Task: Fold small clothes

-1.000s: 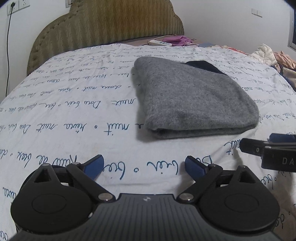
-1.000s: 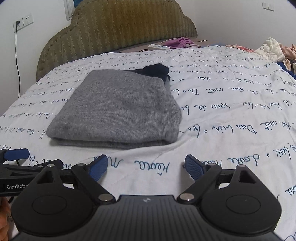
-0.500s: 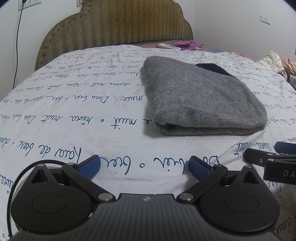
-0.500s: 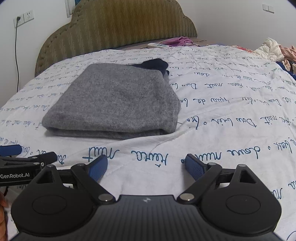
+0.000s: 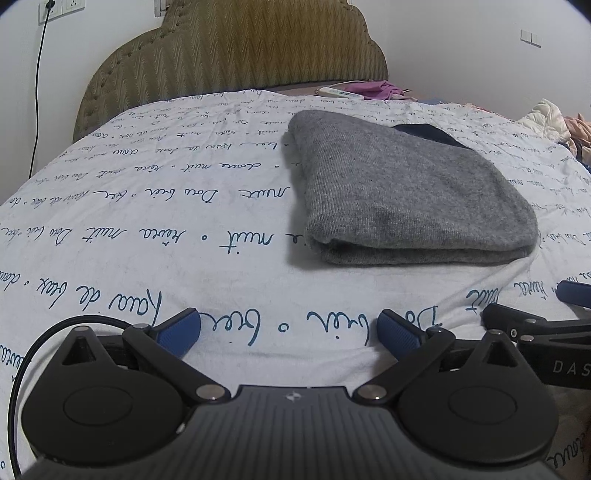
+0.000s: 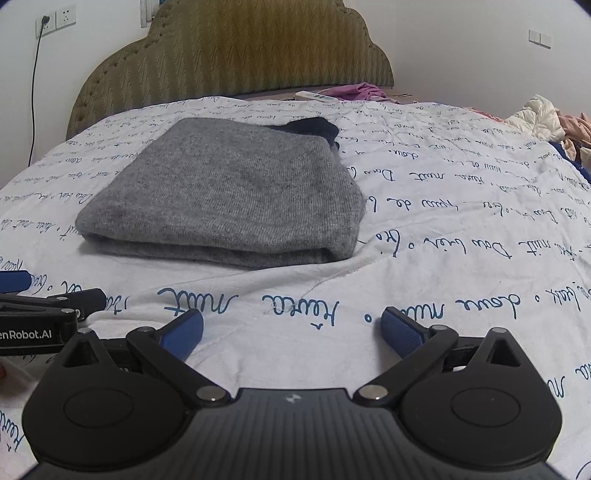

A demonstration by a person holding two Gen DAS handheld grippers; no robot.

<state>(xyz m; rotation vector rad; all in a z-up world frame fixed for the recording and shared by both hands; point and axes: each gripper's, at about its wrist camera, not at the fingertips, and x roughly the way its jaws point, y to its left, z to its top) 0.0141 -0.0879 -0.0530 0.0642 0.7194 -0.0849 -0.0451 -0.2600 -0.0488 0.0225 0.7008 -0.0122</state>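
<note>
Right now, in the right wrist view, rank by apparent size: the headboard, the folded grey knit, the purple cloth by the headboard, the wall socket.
1. Headboard
2. Folded grey knit, nearly as large; nearness inflates it
3. Purple cloth
4. Wall socket

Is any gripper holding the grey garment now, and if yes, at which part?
Nothing is held. The left gripper and right gripper are both open above the bedsheet; the folded grey knit garment lies apart, untouched.
</note>
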